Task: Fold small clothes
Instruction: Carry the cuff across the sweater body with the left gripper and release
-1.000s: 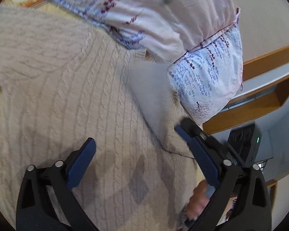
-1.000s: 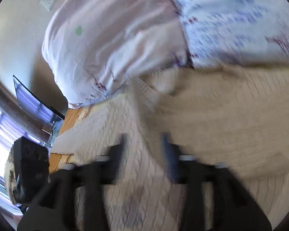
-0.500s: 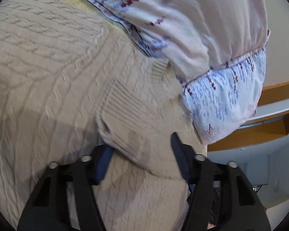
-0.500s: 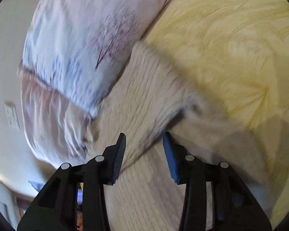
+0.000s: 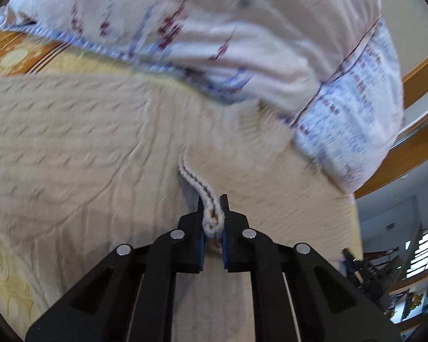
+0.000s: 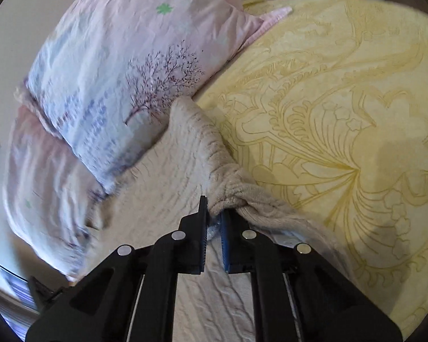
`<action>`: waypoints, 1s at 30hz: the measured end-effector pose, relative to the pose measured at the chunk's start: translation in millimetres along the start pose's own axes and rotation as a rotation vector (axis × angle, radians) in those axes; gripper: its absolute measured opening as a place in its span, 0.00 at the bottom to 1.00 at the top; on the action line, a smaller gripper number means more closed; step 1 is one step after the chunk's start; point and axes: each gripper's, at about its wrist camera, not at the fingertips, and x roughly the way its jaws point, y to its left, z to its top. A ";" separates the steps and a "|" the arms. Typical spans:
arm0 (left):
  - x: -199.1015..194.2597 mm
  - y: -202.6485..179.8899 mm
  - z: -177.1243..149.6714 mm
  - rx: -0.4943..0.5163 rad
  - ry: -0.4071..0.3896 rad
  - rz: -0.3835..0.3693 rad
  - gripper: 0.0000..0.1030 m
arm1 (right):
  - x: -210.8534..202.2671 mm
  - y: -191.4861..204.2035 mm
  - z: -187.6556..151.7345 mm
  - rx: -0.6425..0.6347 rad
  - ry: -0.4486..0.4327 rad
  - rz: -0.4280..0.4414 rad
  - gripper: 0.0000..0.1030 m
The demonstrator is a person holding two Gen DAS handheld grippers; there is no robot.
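A beige cable-knit sweater (image 5: 85, 131) lies spread on a yellow patterned bedspread. My left gripper (image 5: 212, 199) is shut on a pinched ridge of its knit (image 5: 208, 199) near the pillows. In the right wrist view my right gripper (image 6: 214, 213) is shut on a bunched edge of the same sweater (image 6: 228, 188), which is pulled up into folds at the jaws. The rest of the sweater (image 6: 168, 165) runs back toward the pillows.
Two pink and blue printed pillows (image 5: 242, 37) lie against the sweater's far edge; they also show in the right wrist view (image 6: 122, 65). The yellow bedspread (image 6: 342, 99) stretches to the right. A wooden bed frame (image 5: 419, 65) is behind the pillows.
Both grippers have closed from open onto the sweater's fabric. The right gripper has swung over to the sweater's edge by the bedspread.
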 end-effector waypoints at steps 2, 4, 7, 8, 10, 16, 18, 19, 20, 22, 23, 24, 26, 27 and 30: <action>-7.1 4.6 -3.8 0.008 -0.010 0.015 0.17 | -4.4 4.8 -2.3 -0.043 -0.012 -0.042 0.12; -27.1 13.3 -7.3 0.005 -0.030 0.014 0.33 | -13.0 6.1 -4.5 -0.062 -0.024 -0.056 0.30; -67.6 33.6 -13.7 -0.033 -0.094 0.001 0.65 | -24.9 5.5 -8.9 -0.074 -0.046 -0.007 0.62; -84.6 45.1 -16.3 -0.051 -0.130 -0.002 0.66 | -28.7 6.5 -11.1 -0.089 -0.058 0.013 0.67; -112.3 68.6 -20.3 -0.097 -0.181 0.005 0.66 | -32.6 10.6 -15.6 -0.132 -0.081 0.046 0.69; -180.6 163.7 -36.4 -0.363 -0.327 0.092 0.64 | -27.1 18.5 -24.4 -0.195 -0.043 0.102 0.70; -192.6 192.4 -39.0 -0.468 -0.361 0.088 0.61 | -26.6 19.0 -24.8 -0.193 -0.035 0.108 0.70; -196.9 206.7 -40.2 -0.523 -0.379 0.076 0.60 | -26.2 18.7 -24.5 -0.191 -0.030 0.111 0.70; -198.5 214.9 -40.5 -0.559 -0.392 0.071 0.60 | -25.9 18.0 -24.8 -0.189 -0.025 0.113 0.70; -200.8 232.2 -40.6 -0.629 -0.415 0.061 0.60 | -25.1 17.2 -25.3 -0.186 -0.016 0.118 0.70; -201.6 238.6 -39.8 -0.654 -0.423 0.056 0.59 | -24.5 17.2 -25.1 -0.185 -0.012 0.118 0.70; -201.0 243.4 -39.4 -0.677 -0.433 0.049 0.55 | -24.0 17.2 -25.1 -0.185 -0.008 0.118 0.70; -201.6 253.2 -37.8 -0.712 -0.456 0.020 0.54 | -23.5 17.2 -25.6 -0.186 -0.006 0.119 0.70; -201.5 257.4 -35.8 -0.734 -0.467 0.008 0.53 | -23.1 17.0 -25.5 -0.187 -0.004 0.119 0.70; -200.3 266.1 -30.2 -0.762 -0.481 -0.017 0.48 | -21.9 17.8 -25.6 -0.189 0.002 0.118 0.71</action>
